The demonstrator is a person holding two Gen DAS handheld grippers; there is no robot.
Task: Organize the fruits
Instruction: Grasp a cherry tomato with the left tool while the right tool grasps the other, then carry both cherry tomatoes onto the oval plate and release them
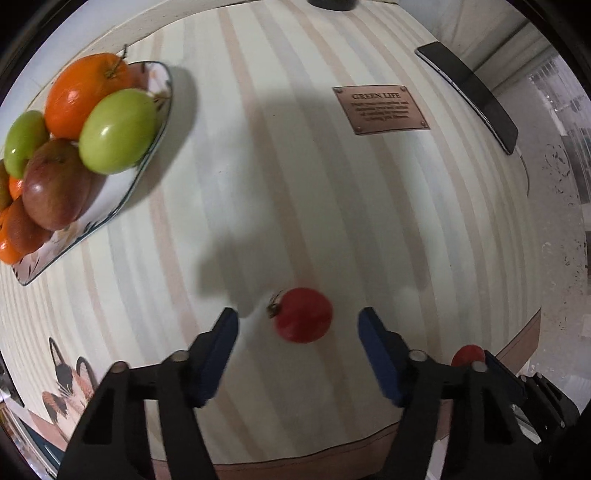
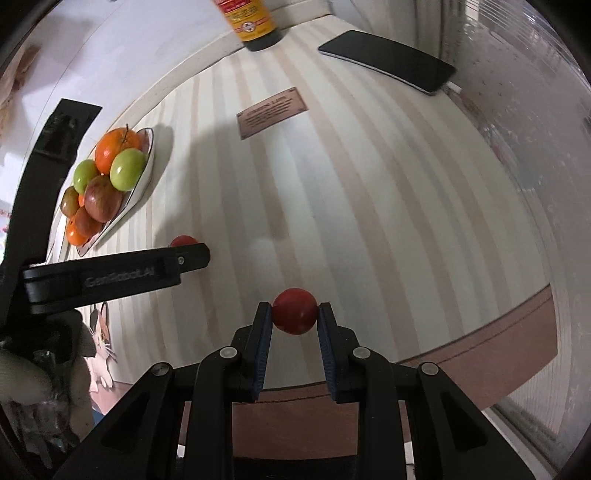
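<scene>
In the left wrist view a red tomato with a stem [image 1: 303,314] lies on the striped tablecloth between the blue pads of my left gripper [image 1: 297,321], which is open and not touching it. A plate [image 1: 155,125] at upper left holds oranges, green fruits and a mango. In the right wrist view my right gripper [image 2: 294,314] is shut on a second red tomato [image 2: 294,311] over the table. That tomato also shows at the lower right of the left wrist view [image 1: 467,355]. The plate [image 2: 142,181] and the first tomato [image 2: 183,240] lie to the left, behind the left gripper's finger.
A black phone [image 2: 388,61] lies at the far right with a cable. A brown "GREEN LIFE" label [image 1: 380,110] is on the cloth. A dark bottle with a yellow label [image 2: 255,22] stands at the far edge. The table edge is near, bottom right.
</scene>
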